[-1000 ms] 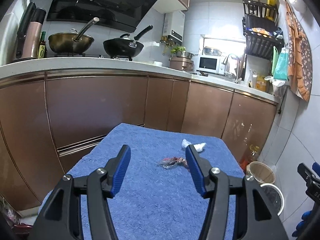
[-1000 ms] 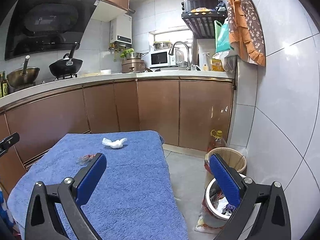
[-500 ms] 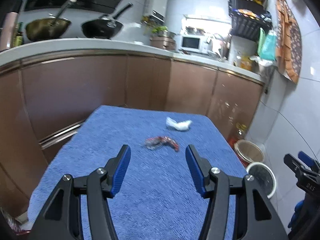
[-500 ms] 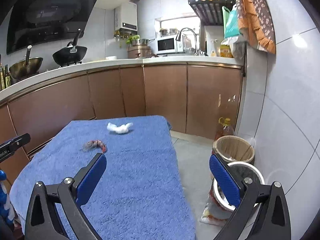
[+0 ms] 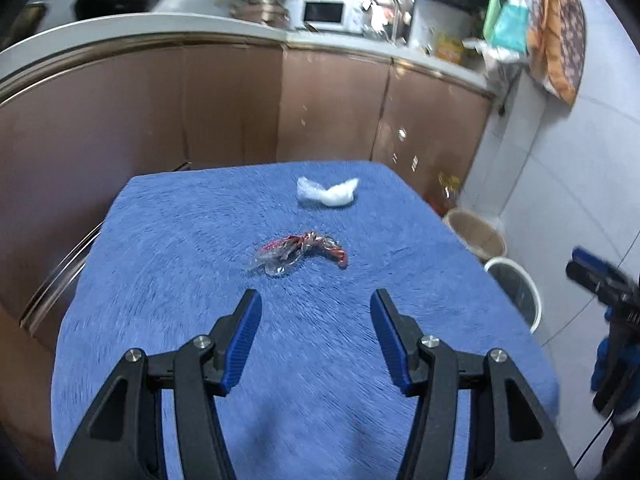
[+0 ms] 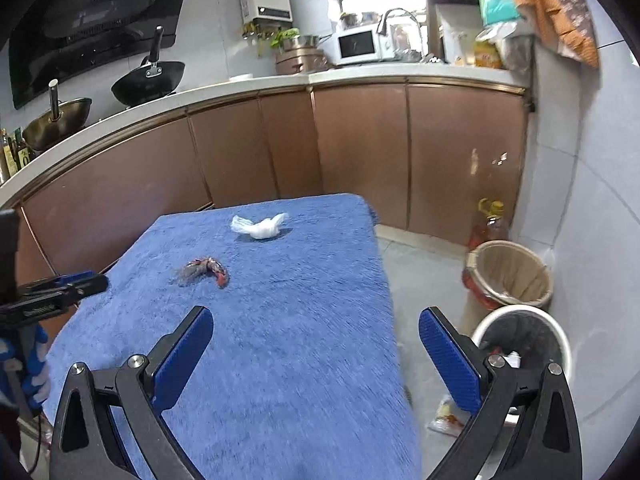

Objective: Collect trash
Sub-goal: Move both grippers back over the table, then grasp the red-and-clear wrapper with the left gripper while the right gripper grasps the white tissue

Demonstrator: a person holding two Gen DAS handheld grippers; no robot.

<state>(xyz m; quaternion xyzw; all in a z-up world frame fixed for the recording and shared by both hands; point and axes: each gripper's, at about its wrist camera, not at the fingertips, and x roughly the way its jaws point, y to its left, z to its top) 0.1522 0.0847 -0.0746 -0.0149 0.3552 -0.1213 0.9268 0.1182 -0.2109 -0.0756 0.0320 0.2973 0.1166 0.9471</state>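
Both wrappers point(image 5: 302, 251) beyond gaping fingers point(image 5: 244, 336)

Two trash pieces: wrapper point(image 5: 301, 251), white wad point(image 5: 328, 194); two bins: wicker point(image 6: 510, 274), white-rimmed point(image 6: 524, 338)

microwave point(image 6: 357, 45) | black wok point(image 6: 148, 85) | oil bottle point(image 6: 491, 222) | brown cabinets point(image 6: 360, 152)

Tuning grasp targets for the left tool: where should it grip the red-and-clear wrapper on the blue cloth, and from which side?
Probably the twisted red middle of the wrapper, coming from above. It lies flat on the blue cloth, so a side approach finds little to catch. The clear crumpled end looks flimsy; the twist is the bulkiest part. The left tool is open and nearly lined up with it.
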